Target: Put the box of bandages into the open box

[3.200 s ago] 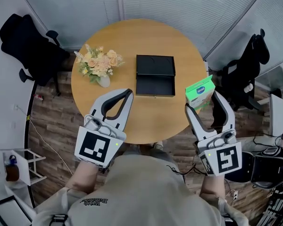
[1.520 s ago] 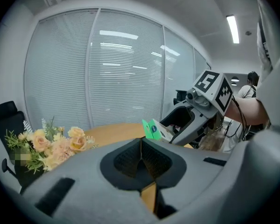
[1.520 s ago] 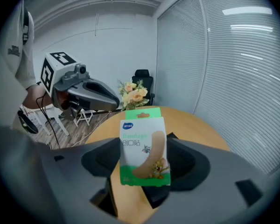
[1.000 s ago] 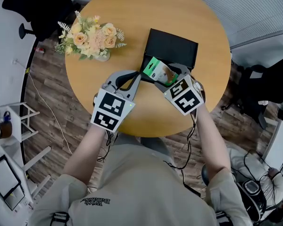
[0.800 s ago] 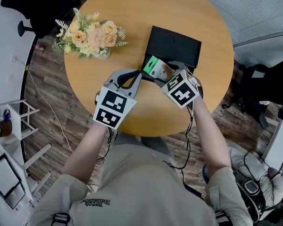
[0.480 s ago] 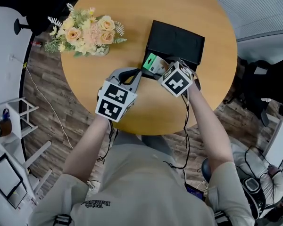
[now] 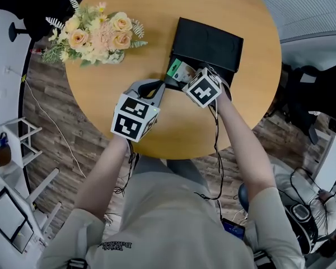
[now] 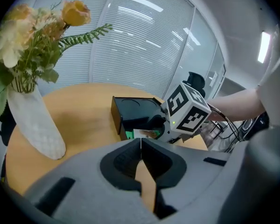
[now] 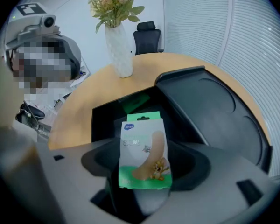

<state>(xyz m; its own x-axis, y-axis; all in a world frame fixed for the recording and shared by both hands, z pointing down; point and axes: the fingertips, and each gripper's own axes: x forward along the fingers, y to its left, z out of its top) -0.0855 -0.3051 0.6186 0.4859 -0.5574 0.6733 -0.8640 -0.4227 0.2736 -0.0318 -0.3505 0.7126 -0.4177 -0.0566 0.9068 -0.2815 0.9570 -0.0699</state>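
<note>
Leaning over the round wooden table [image 7: 157,27], the person faces the open black box [image 7: 210,41], with a vase of flowers [image 7: 95,32] off to the left. The right gripper [image 7: 190,78] is clamped on the box of bandages [image 9: 143,153], holding it upright over the open box's lower half. The left gripper [image 8: 141,141], jaws pressed together and empty, hovers just beside that box's near corner.

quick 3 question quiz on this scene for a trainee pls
1. True or false: the left tongs are shut with nothing between them.
2. Which holds the bandage box? A the left tongs, B the right tongs, C both.
3. Fill in: in the head view, the flower vase stands to the ___ of the black box.

Key: 1 true; 2 B; 3 left.
</note>
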